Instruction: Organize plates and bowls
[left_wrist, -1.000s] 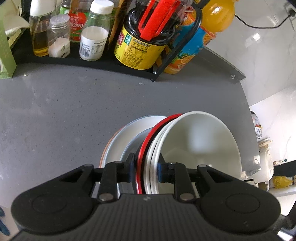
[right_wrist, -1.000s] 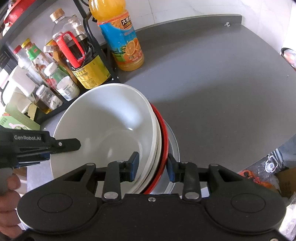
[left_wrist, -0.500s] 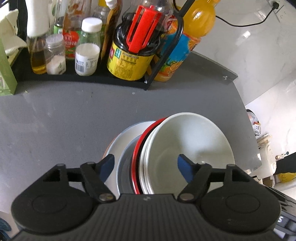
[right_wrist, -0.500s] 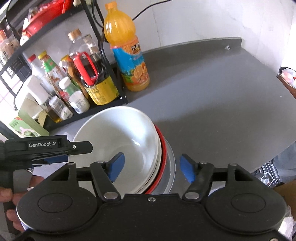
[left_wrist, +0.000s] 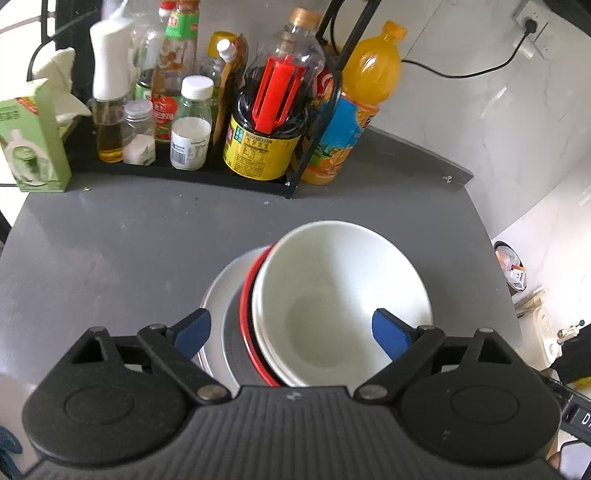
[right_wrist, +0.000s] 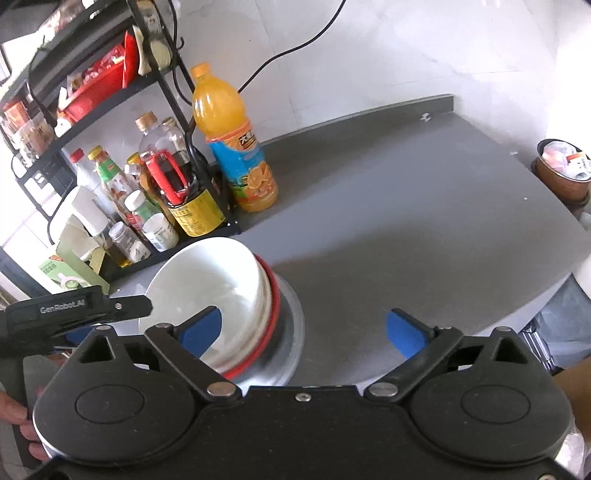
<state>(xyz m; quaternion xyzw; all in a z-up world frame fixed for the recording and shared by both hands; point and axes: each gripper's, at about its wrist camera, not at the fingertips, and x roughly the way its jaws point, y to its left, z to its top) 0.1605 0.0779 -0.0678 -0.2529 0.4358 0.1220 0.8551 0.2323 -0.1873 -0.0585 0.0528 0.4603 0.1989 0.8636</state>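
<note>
A stack stands on the grey counter: a white bowl on top, a red-rimmed dish under it, and a wide grey plate at the bottom. My left gripper is open, raised above the near side of the stack, holding nothing. In the right wrist view the white bowl, red rim and grey plate sit low left. My right gripper is open and empty, drawn back over the plate's right edge.
A black rack with several sauce bottles lines the back, with an orange juice bottle beside it and a green box at left. A hand holds the left gripper's handle. The counter edge curves at right.
Both grippers were shut on the stack's rims a second ago. They have opened, let go and pulled up and back; the stack stays on the counter.
</note>
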